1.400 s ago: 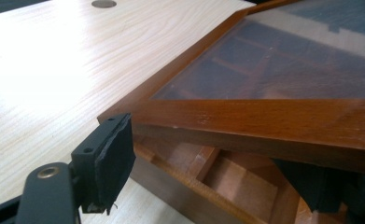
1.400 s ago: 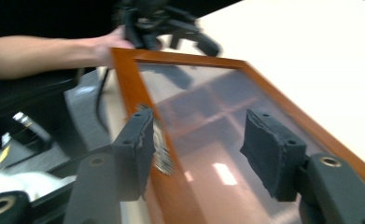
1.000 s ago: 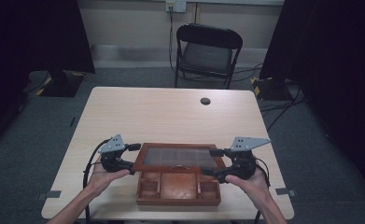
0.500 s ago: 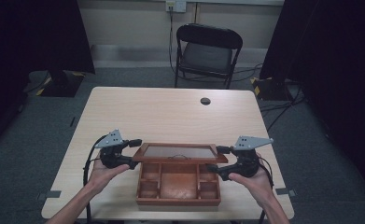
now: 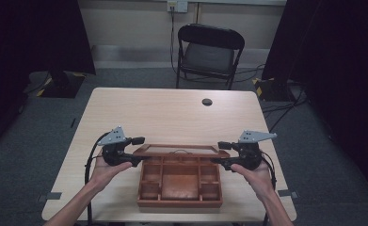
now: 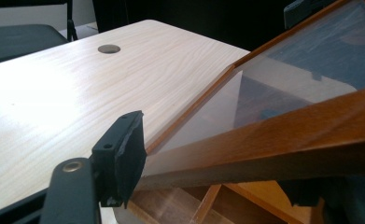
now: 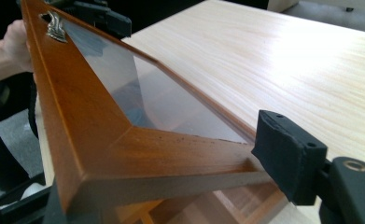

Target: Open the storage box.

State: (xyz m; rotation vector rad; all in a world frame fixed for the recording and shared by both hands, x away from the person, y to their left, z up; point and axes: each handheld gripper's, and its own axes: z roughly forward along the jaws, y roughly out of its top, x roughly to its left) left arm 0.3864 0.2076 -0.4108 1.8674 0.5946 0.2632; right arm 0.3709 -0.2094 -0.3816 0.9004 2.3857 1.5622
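An open wooden box [image 5: 180, 203] with several compartments sits near the table's front edge. Its glass-paned lid [image 5: 179, 150] is held tilted over the box's back part, and from above it looks almost edge-on. My left gripper [image 5: 135, 151] is shut on the lid's left end, and my right gripper [image 5: 223, 153] is shut on its right end. In the left gripper view, one pad [image 6: 122, 151] presses the lid's wooden frame [image 6: 283, 135]. In the right gripper view, a pad [image 7: 287, 156] presses the frame [image 7: 138, 154], and a metal clasp [image 7: 55, 25] sits on the lid's long rail.
The light wooden table [image 5: 172, 113] has a round cable hole [image 5: 207, 101] at the back. A black chair [image 5: 209, 54] stands behind the table. Cables trail from both grippers off the table's sides.
The lid looks thinner from above than a second ago, and more of the box's compartments are uncovered. Both grippers keep their hold on the lid's ends.
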